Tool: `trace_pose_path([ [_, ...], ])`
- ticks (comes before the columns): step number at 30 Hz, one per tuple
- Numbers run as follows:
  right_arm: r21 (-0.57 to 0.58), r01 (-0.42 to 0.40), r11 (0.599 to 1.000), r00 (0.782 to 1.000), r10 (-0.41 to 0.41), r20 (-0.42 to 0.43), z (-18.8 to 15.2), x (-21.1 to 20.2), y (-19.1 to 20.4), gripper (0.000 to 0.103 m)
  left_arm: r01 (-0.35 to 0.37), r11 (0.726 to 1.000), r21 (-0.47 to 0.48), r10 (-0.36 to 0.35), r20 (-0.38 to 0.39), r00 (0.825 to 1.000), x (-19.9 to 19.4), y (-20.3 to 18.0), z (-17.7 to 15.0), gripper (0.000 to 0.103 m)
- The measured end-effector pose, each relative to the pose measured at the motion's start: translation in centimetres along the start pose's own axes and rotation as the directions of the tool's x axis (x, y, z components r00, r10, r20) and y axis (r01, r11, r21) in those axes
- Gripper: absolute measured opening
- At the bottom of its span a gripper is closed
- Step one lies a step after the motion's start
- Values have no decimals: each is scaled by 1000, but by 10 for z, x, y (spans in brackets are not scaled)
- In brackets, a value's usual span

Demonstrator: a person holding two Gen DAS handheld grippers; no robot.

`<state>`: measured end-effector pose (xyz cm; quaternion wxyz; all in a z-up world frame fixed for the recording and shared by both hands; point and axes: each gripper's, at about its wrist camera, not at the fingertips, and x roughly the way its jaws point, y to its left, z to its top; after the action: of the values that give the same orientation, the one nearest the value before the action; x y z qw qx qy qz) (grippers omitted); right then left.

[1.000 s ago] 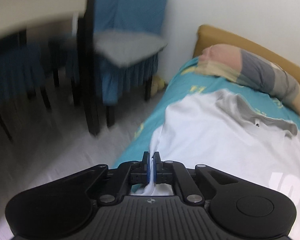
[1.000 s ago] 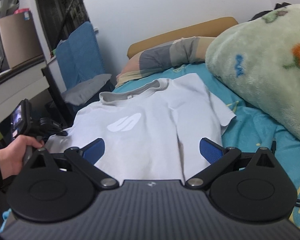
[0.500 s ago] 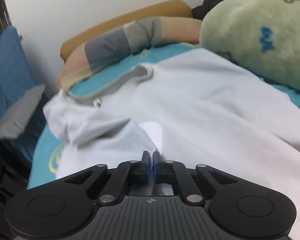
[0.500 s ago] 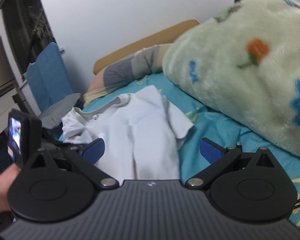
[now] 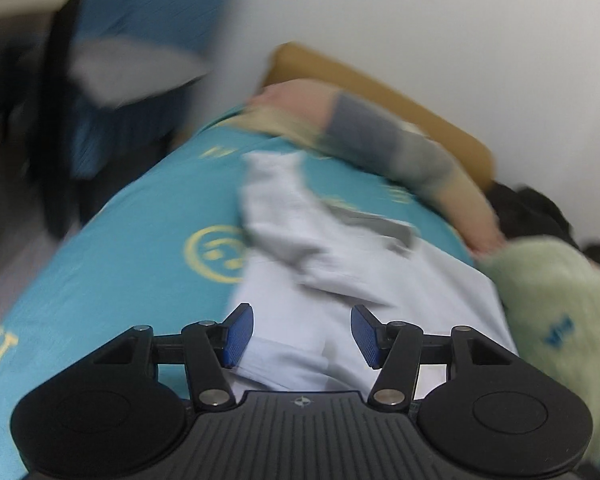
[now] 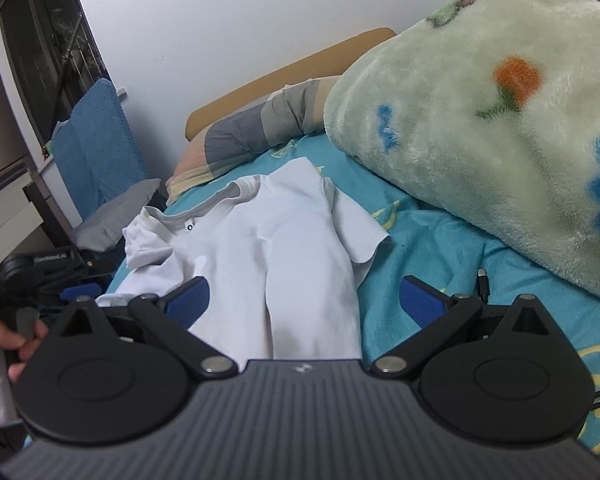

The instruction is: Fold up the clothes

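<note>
On the teal sheet [image 6: 428,240] lies a white shirt [image 6: 284,248], its left side folded inward, collar toward the pillow [image 6: 256,128]. My left gripper [image 5: 302,334] hovers over its hem, jaws apart, empty. My right gripper [image 6: 302,300] is spread wide too, beside a green blanket [image 6: 500,120].

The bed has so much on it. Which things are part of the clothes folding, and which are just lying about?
Part of the job:
white T-shirt, left side folded in
left gripper, fingers open
right gripper, fingers open

Just lying about:
green fleece blanket
striped pillow
teal bedsheet
black cable
blue-covered chair
</note>
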<state>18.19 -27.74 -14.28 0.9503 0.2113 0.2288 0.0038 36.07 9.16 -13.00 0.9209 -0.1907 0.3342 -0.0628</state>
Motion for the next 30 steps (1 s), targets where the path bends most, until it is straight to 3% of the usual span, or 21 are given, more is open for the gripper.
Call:
trace_pose_path([
  [4,-12,-1,1000,1000,1,-9,-3,4,1,103,-62,996,-68,60,-32,998,26,21,0,57],
  [7,-22,0,1000,1000,-1,-11,-4,5,2,103,-58,994,-94,58,-4,998,28,23,0,52],
  [9,-30,1,1000,1000,-1,-13,-5,5,3,103,-43,997,-66,43,-2,999,23,21,3,16],
  [11,-37,2,999,1000,-3,-15,-6,6,4,103,-25,999,-30,25,4,1000,15,20,5,5],
  [16,-54,4,999,1000,-5,-19,-8,7,6,103,-18,999,-36,19,30,999,-13,34,33,2],
  [20,-82,7,997,1000,-9,-23,-11,8,9,103,-109,993,34,105,92,990,-36,56,80,2],
  [22,-95,9,995,1000,-12,-26,-13,9,11,103,-179,982,63,170,134,976,-41,70,105,2],
  [24,-106,10,994,999,-14,-31,-15,11,12,103,-284,956,72,270,160,949,-34,87,120,2],
  [26,-112,9,994,999,-13,-36,-15,13,12,103,-387,919,78,368,187,911,-27,105,135,2],
  [29,-133,9,991,999,-14,-37,-17,16,14,103,-531,843,81,503,227,834,-16,131,157,2],
  [30,-140,10,990,999,-16,-37,-17,17,15,103,-526,849,57,505,204,838,-12,140,154,3],
])
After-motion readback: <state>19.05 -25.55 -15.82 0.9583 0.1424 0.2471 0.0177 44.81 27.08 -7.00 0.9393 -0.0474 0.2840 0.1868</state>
